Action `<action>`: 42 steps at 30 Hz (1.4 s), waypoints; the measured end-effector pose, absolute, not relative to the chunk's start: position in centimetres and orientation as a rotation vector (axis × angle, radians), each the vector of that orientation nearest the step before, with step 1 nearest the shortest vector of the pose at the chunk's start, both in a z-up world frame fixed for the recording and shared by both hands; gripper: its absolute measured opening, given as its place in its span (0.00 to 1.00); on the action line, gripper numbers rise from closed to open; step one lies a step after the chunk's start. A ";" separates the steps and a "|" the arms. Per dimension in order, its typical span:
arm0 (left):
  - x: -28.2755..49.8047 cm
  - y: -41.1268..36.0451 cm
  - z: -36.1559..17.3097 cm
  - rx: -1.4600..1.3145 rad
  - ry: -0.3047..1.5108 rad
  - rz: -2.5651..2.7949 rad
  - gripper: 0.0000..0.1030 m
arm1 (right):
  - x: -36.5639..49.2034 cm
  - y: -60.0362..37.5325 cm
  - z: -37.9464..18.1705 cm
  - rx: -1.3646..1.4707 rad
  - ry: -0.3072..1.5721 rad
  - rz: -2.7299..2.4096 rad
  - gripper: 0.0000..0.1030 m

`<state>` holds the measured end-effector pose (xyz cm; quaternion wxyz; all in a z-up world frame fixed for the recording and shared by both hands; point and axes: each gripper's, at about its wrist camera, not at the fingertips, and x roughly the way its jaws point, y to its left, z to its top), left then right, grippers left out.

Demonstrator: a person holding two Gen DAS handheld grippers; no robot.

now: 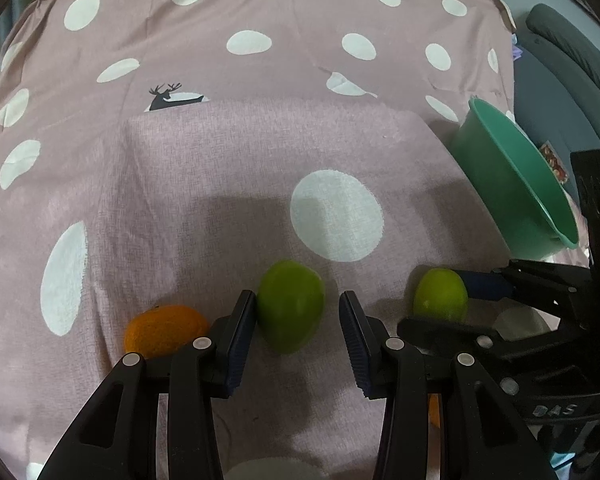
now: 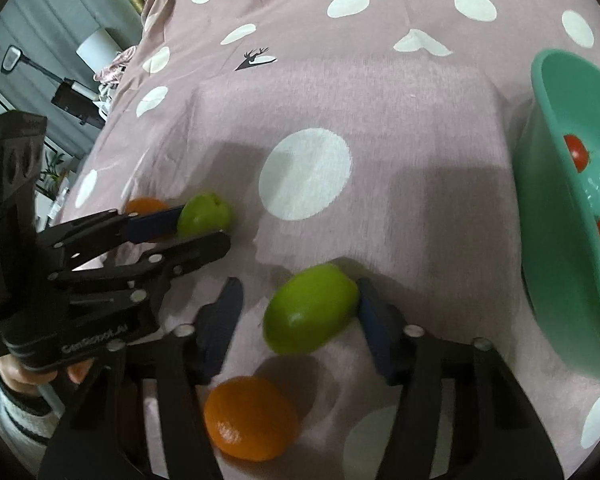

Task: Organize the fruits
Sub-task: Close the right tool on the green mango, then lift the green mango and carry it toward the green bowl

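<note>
On a surface covered with a pink cloth [image 1: 228, 168] with white dots, two claws work side by side. The left claw [image 1: 296, 326] stands around a green fruit [image 1: 290, 306]. One pad touches the fruit, but a gap shows on the other side, so the claw is apart and not yet clamped. An orange [image 1: 162, 330] lies just beside this claw on the cloth.

The right claw [image 2: 298, 320] stands around a second green fruit [image 2: 310, 308]. One pad touches the end of this fruit, and the other pad is clearly away from it, so this claw is also apart and holds nothing. A second orange [image 2: 250, 418] lies near it, lower in the right wrist view. The green bowl [image 2: 556, 216] stands tilted at the side and already holds small red fruits [image 2: 576, 152].

The step in hand seems to be the grasping of the two green fruits. The next move probably calls for closing each claw fully on its fruit, gently, because a round fruit may roll out. After that the fruits would be lifted and carried to the bowl.
</note>
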<state>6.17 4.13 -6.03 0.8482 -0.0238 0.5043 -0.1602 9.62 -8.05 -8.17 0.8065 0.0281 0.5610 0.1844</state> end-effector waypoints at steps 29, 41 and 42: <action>6.0 5.4 -5.8 -0.127 1.029 -0.332 0.34 | 8.1 -8.8 -8.1 0.069 1.134 0.475 0.40; 4.8 6.9 -5.0 -0.217 1.012 -0.324 0.34 | 7.6 -9.2 -7.4 0.101 1.109 0.493 0.40; 4.8 6.9 -4.9 -0.216 1.012 -0.319 0.34 | 7.5 -9.3 -7.4 0.101 1.108 0.494 0.40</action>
